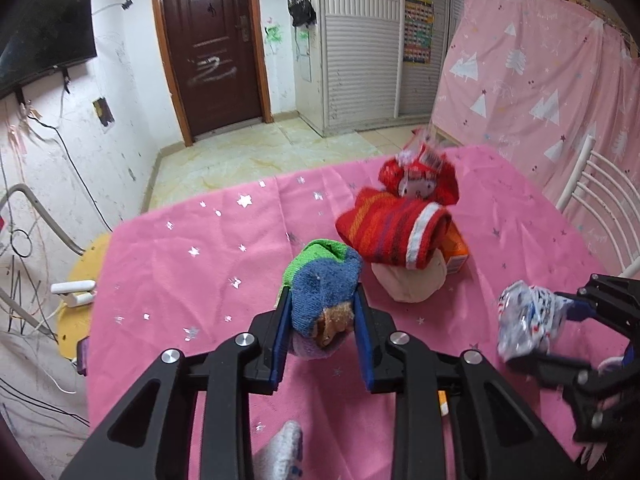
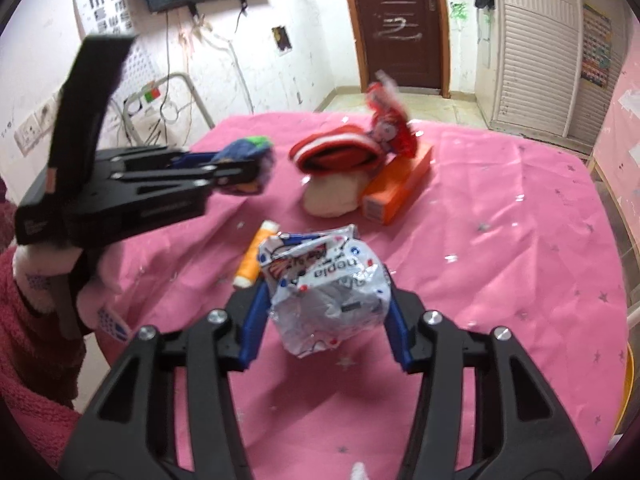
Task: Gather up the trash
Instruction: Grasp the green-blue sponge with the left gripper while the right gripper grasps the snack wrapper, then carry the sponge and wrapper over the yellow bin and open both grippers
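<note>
Left gripper (image 1: 322, 304): matte black slotted linkage arms, round silver screw heads at the pivots, flat blue pads (image 1: 280, 344) lining the fingers. Right gripper (image 2: 326, 300): same black frame, silver screws, blue pads (image 2: 253, 322). Right wrist view: fuzzy dark pink sleeve (image 2: 24, 320), pale cuff with blue-checked patches.

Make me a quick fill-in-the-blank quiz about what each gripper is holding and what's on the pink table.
1. The left gripper is shut on a blue and green ____.
2. The right gripper holds a crumpled white ____.
3. The orange box lies on a ____ tablecloth.
4. The red striped sock rests on a ____ bundle.

Missing words: sock; wrapper; pink; beige
</note>
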The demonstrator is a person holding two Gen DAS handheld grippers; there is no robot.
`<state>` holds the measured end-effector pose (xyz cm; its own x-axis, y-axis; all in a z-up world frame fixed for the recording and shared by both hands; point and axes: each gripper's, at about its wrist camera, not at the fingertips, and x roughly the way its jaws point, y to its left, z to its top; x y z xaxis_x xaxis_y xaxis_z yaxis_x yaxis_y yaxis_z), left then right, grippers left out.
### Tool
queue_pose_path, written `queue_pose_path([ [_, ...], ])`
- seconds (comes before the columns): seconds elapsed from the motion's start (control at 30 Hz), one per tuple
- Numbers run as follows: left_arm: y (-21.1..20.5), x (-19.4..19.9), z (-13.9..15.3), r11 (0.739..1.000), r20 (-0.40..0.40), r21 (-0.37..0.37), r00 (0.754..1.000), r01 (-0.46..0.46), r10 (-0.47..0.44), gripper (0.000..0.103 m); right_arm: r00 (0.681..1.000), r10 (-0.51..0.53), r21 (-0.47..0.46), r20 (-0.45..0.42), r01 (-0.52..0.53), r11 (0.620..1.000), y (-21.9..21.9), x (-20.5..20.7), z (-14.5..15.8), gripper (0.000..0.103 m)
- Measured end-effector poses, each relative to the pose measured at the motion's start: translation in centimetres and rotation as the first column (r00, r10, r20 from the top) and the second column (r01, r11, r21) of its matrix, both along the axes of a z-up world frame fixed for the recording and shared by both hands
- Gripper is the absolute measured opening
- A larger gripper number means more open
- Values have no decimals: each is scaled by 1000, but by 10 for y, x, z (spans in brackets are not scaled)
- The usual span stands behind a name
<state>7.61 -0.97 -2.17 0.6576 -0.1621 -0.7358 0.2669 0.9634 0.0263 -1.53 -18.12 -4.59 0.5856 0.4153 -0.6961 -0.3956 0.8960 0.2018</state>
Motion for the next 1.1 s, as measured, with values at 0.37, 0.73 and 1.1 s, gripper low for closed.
queue_pose_path([
  [0.37,-27,-31,64,998,140,-39,989,43,-38,21,988,-137,70,75,132,989,-63,-2,21,49],
  [0.73,-81,-46,91,989,193,-37,972,145,-135,21,959,-259,112,117,247,963,-128,-16,34,49],
  [1.1,-158,-59,107,956,223,-38,935,290,-275,21,884,-443,138,148,425,895,-213,-41,37,49],
])
